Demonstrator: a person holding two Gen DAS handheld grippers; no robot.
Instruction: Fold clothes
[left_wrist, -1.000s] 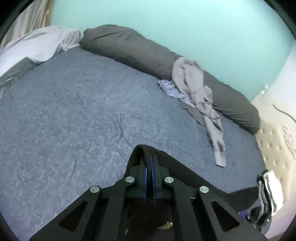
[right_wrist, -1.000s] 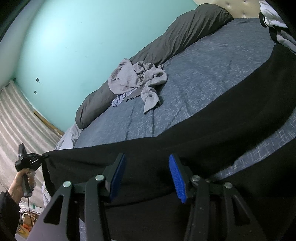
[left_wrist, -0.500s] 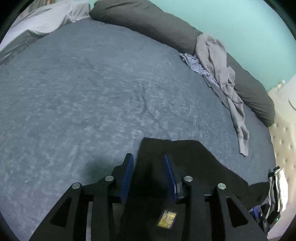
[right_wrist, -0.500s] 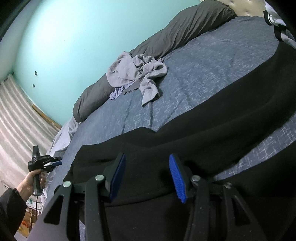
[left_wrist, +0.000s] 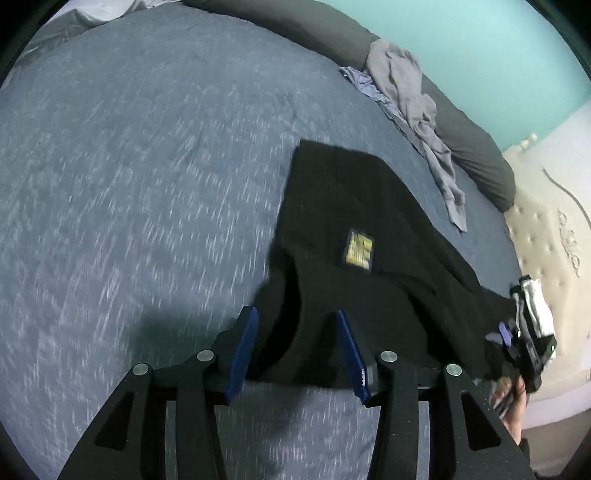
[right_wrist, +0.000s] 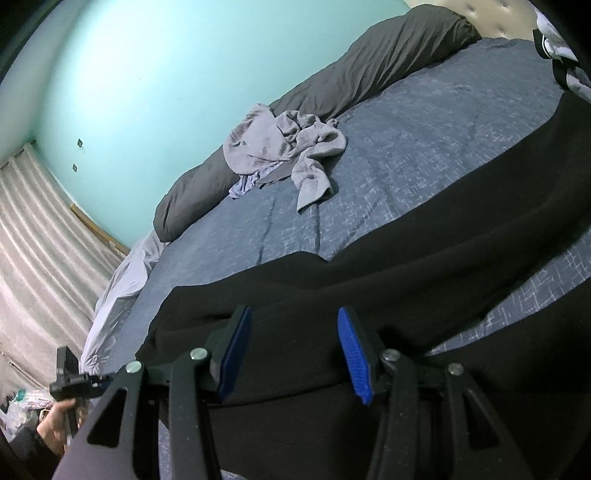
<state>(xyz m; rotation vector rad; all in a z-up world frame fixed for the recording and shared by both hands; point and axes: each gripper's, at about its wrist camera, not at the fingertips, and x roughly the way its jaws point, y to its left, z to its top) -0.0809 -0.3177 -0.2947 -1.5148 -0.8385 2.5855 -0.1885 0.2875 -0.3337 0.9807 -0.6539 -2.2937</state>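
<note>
Black garment (left_wrist: 369, 229), a soft limp top with a small yellow label (left_wrist: 359, 246) showing, lies spread on the blue bedspread (left_wrist: 147, 184), running along the near edge of the bed toward the headboard end. We judge it light and floppy: it will sag and crease wherever it is unsupported, and its cloth should not slip much on the textured cover. Corners and hem edges look like the sensible places to pinch, since a hold in the middle would only bunch it.

In the left wrist view our left gripper (left_wrist: 297, 350) hangs over the garment's near end. Its fingers are parting, about half spread, with black cloth lying in the gap between them, yet the blue pads do not press on it, so we hold nothing there.

In the right wrist view our right gripper (right_wrist: 295, 350) stands about half spread over another stretch of the same black cloth (right_wrist: 369, 295), which passes under and between the fingers without being clamped, as far as we can see.

Well apart, at the far edge of the bed, a crumpled grey garment (right_wrist: 284, 147) lies against a long dark bolster (right_wrist: 332, 74), waiting its turn.
</note>
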